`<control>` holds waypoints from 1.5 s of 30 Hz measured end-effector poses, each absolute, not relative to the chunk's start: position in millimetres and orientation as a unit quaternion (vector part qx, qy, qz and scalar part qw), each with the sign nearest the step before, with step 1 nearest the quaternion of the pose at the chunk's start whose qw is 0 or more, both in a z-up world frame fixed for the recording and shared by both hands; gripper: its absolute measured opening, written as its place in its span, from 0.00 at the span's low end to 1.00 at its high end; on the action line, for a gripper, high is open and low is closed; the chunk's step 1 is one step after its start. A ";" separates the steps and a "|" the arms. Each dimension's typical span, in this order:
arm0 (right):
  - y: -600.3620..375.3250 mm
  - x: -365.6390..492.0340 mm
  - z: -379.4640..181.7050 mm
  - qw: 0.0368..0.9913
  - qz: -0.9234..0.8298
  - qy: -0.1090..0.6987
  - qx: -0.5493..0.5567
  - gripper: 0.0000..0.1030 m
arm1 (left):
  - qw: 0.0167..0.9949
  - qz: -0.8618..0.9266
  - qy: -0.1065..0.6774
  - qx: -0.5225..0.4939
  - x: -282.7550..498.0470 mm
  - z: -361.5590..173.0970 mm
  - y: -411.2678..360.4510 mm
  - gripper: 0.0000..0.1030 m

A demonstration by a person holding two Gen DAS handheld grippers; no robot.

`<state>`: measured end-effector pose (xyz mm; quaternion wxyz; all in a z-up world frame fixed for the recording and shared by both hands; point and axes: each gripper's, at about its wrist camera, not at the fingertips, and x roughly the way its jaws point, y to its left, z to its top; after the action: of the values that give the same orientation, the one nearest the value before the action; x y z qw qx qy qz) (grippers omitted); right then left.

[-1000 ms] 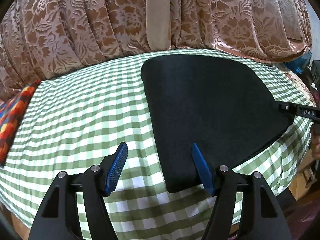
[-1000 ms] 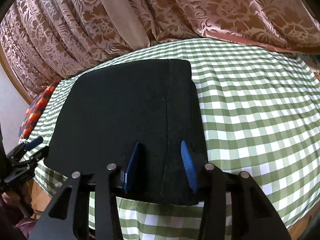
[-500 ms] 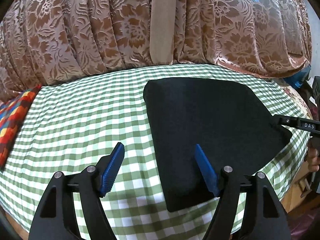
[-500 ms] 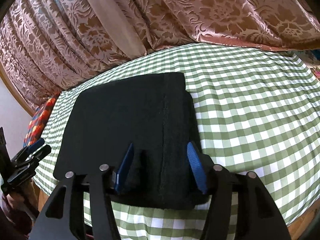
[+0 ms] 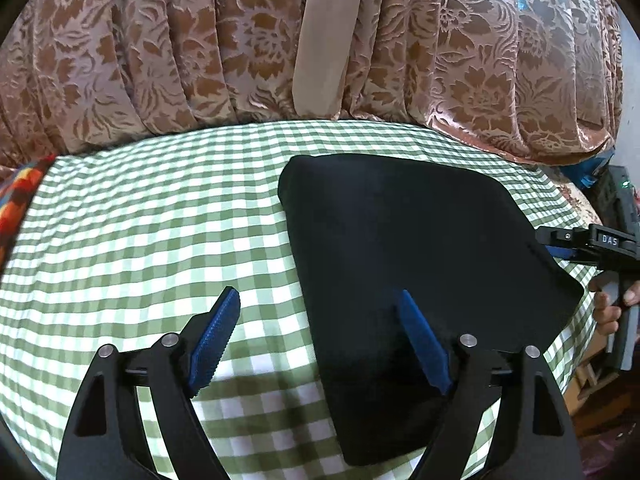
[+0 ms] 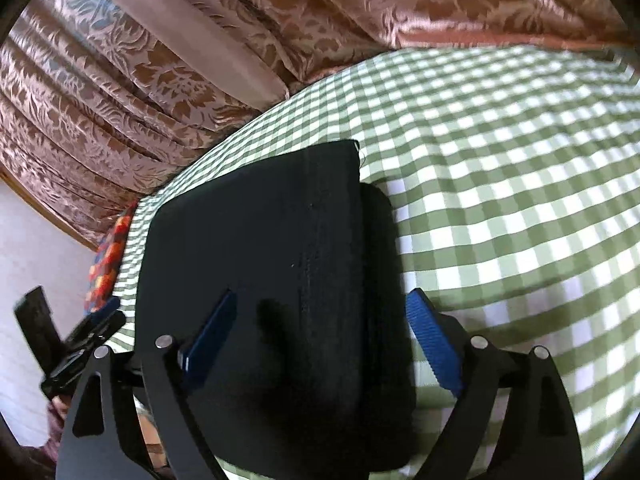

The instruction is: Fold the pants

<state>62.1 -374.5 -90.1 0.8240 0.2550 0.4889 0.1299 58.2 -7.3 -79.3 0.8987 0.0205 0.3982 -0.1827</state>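
Note:
The black pants [image 5: 400,248] lie folded into a flat, thick rectangle on the green-checked tablecloth [image 5: 140,220]. My left gripper [image 5: 316,300] hovers over their near left edge with its jaws opening. One blue pad is above the checks, the other above the black cloth, and neither presses on anything. In the right wrist view the pants [image 6: 280,248] show a seam running away from me. My right gripper [image 6: 322,296] straddles their near right edge, jaws opening wide, pads clear of the fabric. Each gripper shows at the other view's edge: right gripper [image 5: 560,244], left gripper [image 6: 100,316].
A brown floral curtain [image 5: 200,60] hangs behind the table. A colourful patchwork cloth [image 5: 16,196] lies at the table's far left end. A person's hand [image 5: 608,312] holds the right gripper's handle beyond the table's right edge. Bare checked tablecloth [image 6: 500,180] stretches right of the pants.
Both grippers have drawn back from the pants, which now look smaller and farther off. The right jaws widened a lot and the right view tilted; the left jaws widened a little.

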 end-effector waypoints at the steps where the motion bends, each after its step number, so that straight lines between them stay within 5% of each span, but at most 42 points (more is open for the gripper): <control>1: -375.8 65.1 -94.3 0.820 0.133 0.493 0.259 0.84 | 0.896 -0.188 0.401 0.017 61.1 -80.8 -7.3 0.78; 22: -382.8 77.3 -130.4 0.774 0.210 0.514 0.305 0.81 | 0.778 -0.328 0.498 -0.199 124.1 -141.6 -4.3 0.82; 24: -381.9 77.1 -130.6 0.773 0.213 0.514 0.304 0.78 | 0.775 -0.338 0.497 -0.195 123.5 -142.0 -11.5 0.78; 29: -376.1 77.1 -127.1 0.779 0.215 0.513 0.291 0.67 | 0.779 -0.353 0.475 -0.208 118.3 -138.4 -9.1 0.48; 34: -370.4 75.2 -119.8 0.786 0.209 0.512 0.276 0.64 | 0.788 -0.359 0.456 -0.206 110.2 -129.1 -4.4 0.40; 39: -357.7 73.2 -98.9 0.802 0.210 0.504 0.240 0.44 | 0.796 -0.371 0.431 -0.206 100.4 -113.5 -0.1 0.34; 45: -338.1 90.4 -69.0 0.816 0.235 0.484 0.211 0.42 | 0.808 -0.382 0.396 -0.209 98.9 -83.3 13.6 0.32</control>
<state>90.4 -338.1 -69.0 0.8157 0.2113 0.4844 0.2352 98.9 13.6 -83.3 0.8082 -0.2092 0.3961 -0.3824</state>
